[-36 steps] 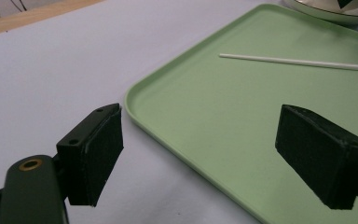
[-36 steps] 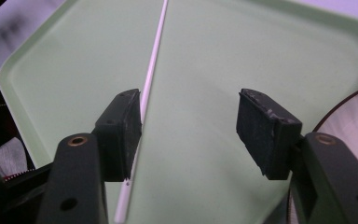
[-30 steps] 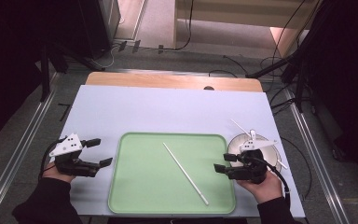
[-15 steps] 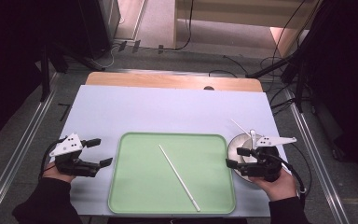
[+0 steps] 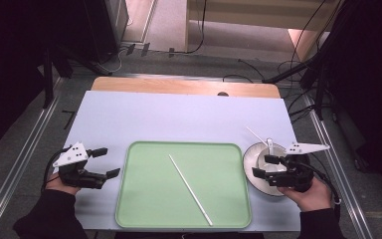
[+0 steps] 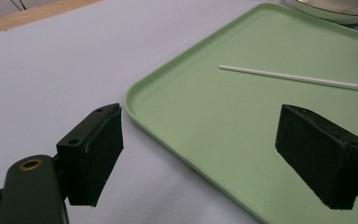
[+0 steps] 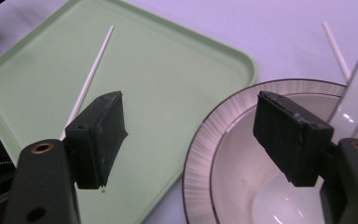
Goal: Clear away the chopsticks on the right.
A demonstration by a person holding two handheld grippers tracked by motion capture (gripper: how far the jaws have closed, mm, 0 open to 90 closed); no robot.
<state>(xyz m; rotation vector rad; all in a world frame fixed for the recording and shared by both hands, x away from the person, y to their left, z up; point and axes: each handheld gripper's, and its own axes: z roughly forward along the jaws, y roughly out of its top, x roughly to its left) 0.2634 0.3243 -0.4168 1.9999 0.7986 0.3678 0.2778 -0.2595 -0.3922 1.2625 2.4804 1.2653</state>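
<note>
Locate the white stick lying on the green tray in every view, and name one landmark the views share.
High view: the white stick lies diagonally across the tray's middle.
Left gripper view: it crosses the upper right, beyond the jaws.
Right gripper view: it slants down at upper left, behind the left jaw.
Shared landmark: the green tray.

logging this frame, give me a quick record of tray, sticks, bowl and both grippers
tray: green, mid table
stick one: white, lies on tray
stick two: on table behind bowl
bowl: right of tray, holds a spoon
left gripper: open, empty, left of tray
right gripper: over bowl, empty, jaws just been opening
</note>
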